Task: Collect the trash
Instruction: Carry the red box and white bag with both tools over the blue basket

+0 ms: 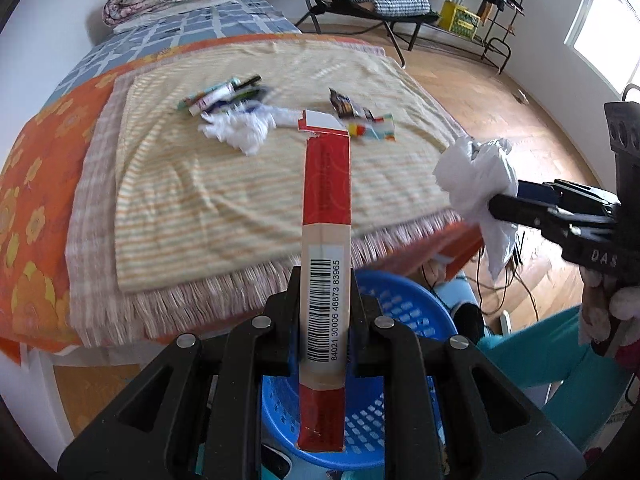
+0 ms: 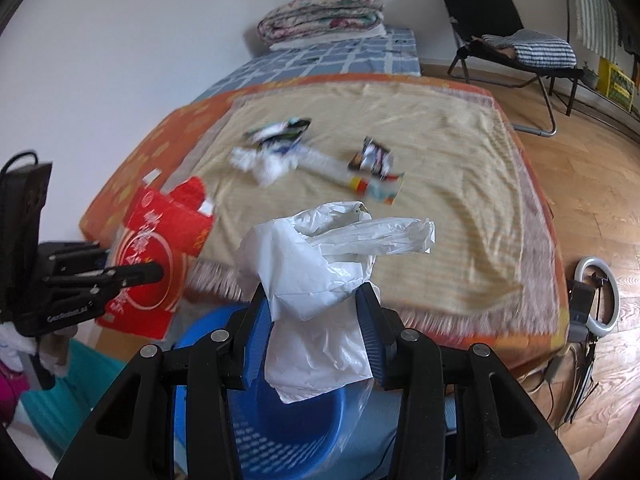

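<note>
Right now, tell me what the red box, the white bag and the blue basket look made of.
Red box: printed cardboard, slightly glossy; flattened, with a torn flap and a barcode label, clamped in the left gripper.
White bag: thin plastic film; crinkled, faintly translucent, bunched in the right gripper.
Blue basket: probably moulded hard plastic; smooth, with a perforated wall.

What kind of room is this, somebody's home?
Most likely a bedroom in a home: a bed with a striped blanket, a folded quilt at its far end, and a folding chair on the wood floor beside it.
</note>
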`<state>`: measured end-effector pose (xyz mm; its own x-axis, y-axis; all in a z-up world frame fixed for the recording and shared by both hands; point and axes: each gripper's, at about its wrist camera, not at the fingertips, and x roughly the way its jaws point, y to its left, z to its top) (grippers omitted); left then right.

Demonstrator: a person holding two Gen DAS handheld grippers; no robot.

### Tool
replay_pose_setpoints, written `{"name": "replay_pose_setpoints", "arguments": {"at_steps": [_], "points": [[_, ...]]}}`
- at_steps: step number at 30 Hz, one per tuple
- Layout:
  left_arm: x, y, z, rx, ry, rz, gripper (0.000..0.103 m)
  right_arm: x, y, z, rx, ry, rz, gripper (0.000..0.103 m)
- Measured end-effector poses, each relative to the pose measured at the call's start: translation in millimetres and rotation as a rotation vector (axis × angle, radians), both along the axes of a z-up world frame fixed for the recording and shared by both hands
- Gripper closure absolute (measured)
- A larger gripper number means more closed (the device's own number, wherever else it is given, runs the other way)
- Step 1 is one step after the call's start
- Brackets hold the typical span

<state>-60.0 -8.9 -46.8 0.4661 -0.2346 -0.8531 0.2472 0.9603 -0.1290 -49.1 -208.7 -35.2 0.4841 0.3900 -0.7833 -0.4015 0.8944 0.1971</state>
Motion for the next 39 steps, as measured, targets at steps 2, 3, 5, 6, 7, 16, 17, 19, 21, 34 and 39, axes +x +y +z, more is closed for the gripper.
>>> {"name": "replay_pose_setpoints", "arguments": {"at_steps": [2,3,5,6,7,16,17,19,21,34,39], "points": [[-5.1,-2.4,-8.1,-0.001,0.015,-0.006,0.087,-11.1,5.3,-7.1,-0.014,0.012,0.021,0.062],[-8.1,-3.7,-13.3,-0.001,0.025,-0.008,0.088,-17.2,8.6,-12.1,-0.024,0.02,0.034,0.062],[-12.5,-5.7,-23.3,0.001,0.044,-0.011,0.087,-25.2,12.9,-19.2,-0.034,0.032,0.049,0.062],[-14.6,-6.1,-27.2,0.002,0.05,-0.012,0.087,-29.7,15.5,-24.5,-0.041,0.042,0.059,0.062],[-16.5,-7.0,-31.9,0.004,0.059,-0.012,0.087,-32.4,16.7,-27.7,-0.045,0.048,0.064,0.062],[-25.4,-11.5,-77.6,0.033,0.148,-0.021,0.087,-50.1,29.2,-69.6,-0.082,0.134,0.112,0.062],[-25.8,-11.6,-81.8,0.034,0.157,-0.022,0.087,-51.6,30.0,-72.7,-0.085,0.14,0.115,0.062],[-26.7,-11.9,-88.0,0.04,0.171,-0.024,0.087,-54.5,32.6,-80.5,-0.096,0.155,0.122,0.062],[-27.7,-14.6,-94.4,0.049,0.185,-0.03,0.087,-55.9,34.5,-86.8,-0.106,0.169,0.129,0.062],[-28.1,-21.4,-122.9,0.092,0.248,-0.046,0.085,-57.7,44.6,-112.1,-0.137,0.23,0.151,0.061],[-27.9,-21.5,-127.5,0.109,0.259,-0.046,0.082,-54.9,43.9,-119.3,-0.142,0.261,0.149,0.06]]}}
